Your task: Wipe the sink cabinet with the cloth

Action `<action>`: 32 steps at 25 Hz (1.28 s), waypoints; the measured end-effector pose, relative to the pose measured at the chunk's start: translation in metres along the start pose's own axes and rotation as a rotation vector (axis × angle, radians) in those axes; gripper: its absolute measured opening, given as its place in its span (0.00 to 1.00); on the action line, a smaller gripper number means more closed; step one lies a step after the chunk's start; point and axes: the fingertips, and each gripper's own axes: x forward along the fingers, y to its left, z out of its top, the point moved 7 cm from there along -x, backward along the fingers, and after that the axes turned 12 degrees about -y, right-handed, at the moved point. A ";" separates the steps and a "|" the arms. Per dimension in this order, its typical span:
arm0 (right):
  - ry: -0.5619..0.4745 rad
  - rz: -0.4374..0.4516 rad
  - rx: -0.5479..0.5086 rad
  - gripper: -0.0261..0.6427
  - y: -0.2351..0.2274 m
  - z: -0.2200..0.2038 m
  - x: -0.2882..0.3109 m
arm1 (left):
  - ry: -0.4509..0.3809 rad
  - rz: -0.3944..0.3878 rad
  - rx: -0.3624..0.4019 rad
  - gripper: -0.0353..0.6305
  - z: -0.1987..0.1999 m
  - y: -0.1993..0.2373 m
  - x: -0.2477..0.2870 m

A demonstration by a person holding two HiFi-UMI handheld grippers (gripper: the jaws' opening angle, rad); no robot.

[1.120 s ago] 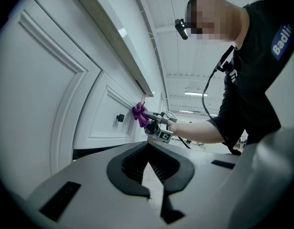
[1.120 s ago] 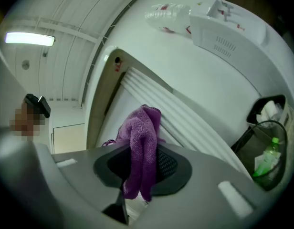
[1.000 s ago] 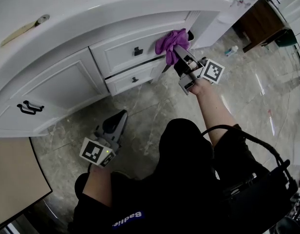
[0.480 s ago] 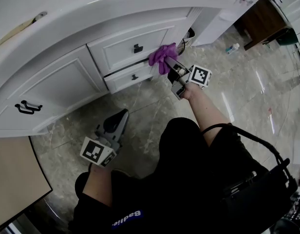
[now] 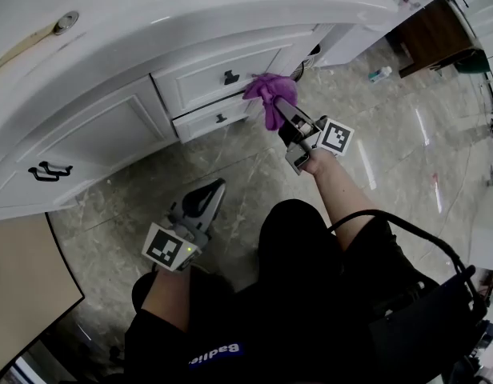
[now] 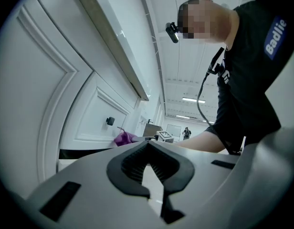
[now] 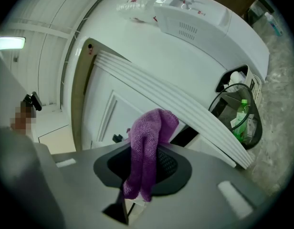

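The white sink cabinet (image 5: 110,130) curves across the top of the head view, with two drawers and black knobs (image 5: 230,77). A purple cloth (image 5: 269,94) presses against the right end of the drawers, at the gap between the upper and lower one. My right gripper (image 5: 282,109) is shut on it; in the right gripper view the cloth (image 7: 147,144) bunches up out of the right gripper (image 7: 141,178) against the drawer front. My left gripper (image 5: 214,189) hangs low over the floor, shut and empty. The left gripper (image 6: 152,175) faces the cabinet side, with the cloth (image 6: 122,138) small in the distance.
A wire basket (image 7: 240,111) with a green bottle sits right of the cabinet. A small bottle (image 5: 380,74) lies on the marble floor near dark wooden furniture (image 5: 430,30). A door with black handles (image 5: 45,170) is at the left. A wooden panel (image 5: 22,294) fills the bottom left.
My right gripper has dragged the cloth down and left from the upper drawer's right end to the gap between the drawers. The left gripper drifted slightly up and right.
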 end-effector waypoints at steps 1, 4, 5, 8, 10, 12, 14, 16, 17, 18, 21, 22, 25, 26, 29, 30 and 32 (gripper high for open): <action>0.014 -0.001 0.007 0.15 0.015 0.002 -0.006 | 0.014 0.010 0.008 0.06 0.006 -0.007 0.002; 0.100 -0.002 0.021 0.16 0.064 0.011 -0.016 | 0.075 0.017 0.020 0.06 0.038 -0.036 0.010; 0.128 -0.002 0.031 0.15 0.082 0.014 -0.017 | 0.093 0.015 0.019 0.06 0.053 -0.044 0.012; 0.173 -0.003 0.079 0.15 0.139 0.021 -0.021 | 0.113 0.039 -0.002 0.06 0.107 -0.062 0.013; 0.188 -0.002 0.118 0.16 0.180 0.027 -0.024 | 0.108 0.069 -0.015 0.06 0.148 -0.073 0.013; 0.198 -0.001 0.148 0.15 0.225 0.036 -0.029 | 0.116 0.090 -0.014 0.06 0.191 -0.087 0.014; 0.210 0.000 0.140 0.15 0.271 0.049 -0.035 | 0.130 0.114 -0.025 0.06 0.233 -0.105 0.015; 0.241 0.004 0.074 0.15 0.317 0.065 -0.041 | 0.143 0.137 -0.041 0.06 0.272 -0.123 0.016; 0.262 0.008 0.033 0.15 0.340 0.072 -0.045 | 0.150 0.145 -0.047 0.06 0.291 -0.133 0.016; 0.284 0.015 -0.003 0.15 0.363 0.079 -0.048 | 0.156 0.154 -0.055 0.06 0.309 -0.143 0.016; 0.330 0.058 -0.054 0.15 0.428 0.098 -0.059 | 0.155 0.195 -0.091 0.06 0.356 -0.172 0.014; 0.339 0.074 -0.057 0.15 0.447 0.105 -0.062 | 0.156 0.208 -0.094 0.06 0.371 -0.183 0.014; 0.361 0.125 -0.061 0.15 0.494 0.126 -0.067 | 0.160 0.252 -0.070 0.06 0.412 -0.215 0.022; 0.368 0.146 -0.063 0.15 0.508 0.131 -0.067 | 0.166 0.269 -0.049 0.06 0.425 -0.226 0.025; 0.402 0.234 -0.088 0.15 0.554 0.144 -0.071 | 0.159 0.305 0.002 0.06 0.464 -0.260 0.040; 0.414 0.271 -0.113 0.15 0.568 0.148 -0.073 | 0.144 0.315 0.012 0.06 0.477 -0.270 0.046; 0.429 0.333 -0.174 0.15 0.590 0.157 -0.078 | 0.102 0.340 0.043 0.06 0.500 -0.287 0.055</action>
